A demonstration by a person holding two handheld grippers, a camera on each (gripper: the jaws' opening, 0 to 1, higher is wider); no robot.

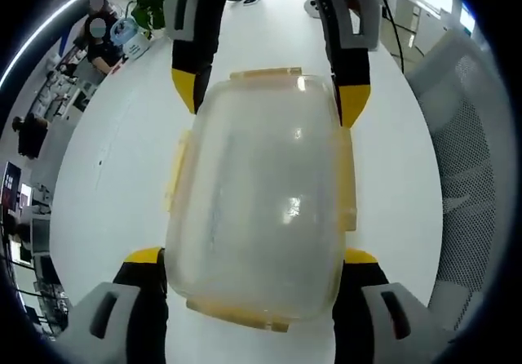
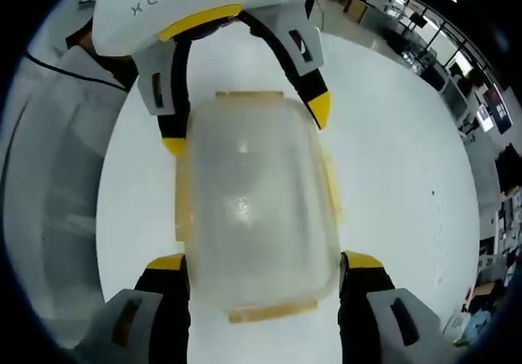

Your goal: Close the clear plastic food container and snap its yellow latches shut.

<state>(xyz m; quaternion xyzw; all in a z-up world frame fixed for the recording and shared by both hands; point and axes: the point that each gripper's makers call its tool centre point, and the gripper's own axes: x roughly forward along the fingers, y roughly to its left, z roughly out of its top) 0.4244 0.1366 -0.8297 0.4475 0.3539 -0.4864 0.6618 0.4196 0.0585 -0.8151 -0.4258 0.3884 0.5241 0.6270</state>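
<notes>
the left gripper (image 1: 253,258) stands with its yellow-tipped jaws spread wide, one on each long side of the clear plastic food container (image 1: 261,209), close against its walls at the near end, though whether the pads actually press the plastic cannot be told. the right gripper (image 2: 265,264) is set the same way at the opposite end of the container (image 2: 253,209), jaws wide and flanking it, so the two grippers face each other across the box (each shows at the far end of the container in the other's view). the container lies flat on the white table (image 1: 122,168) with its lid on top, and the pale yellow latches (image 1: 265,74) stick outward past the rim at both ends and along both long sides, which suggests none is snapped down yet. the step in hand looks like seating the lid squarely before latching. to do it well, keep one gripper steadying the container so it cannot skate on the smooth table, check the lid sits even all round the rim, then press one latch at a time down and inward toward the wall, taking opposite latches in turn so the lid does not rock up on the far side. beyond the container, a grey mesh chair (image 1: 469,168) stands beside the table.
</notes>
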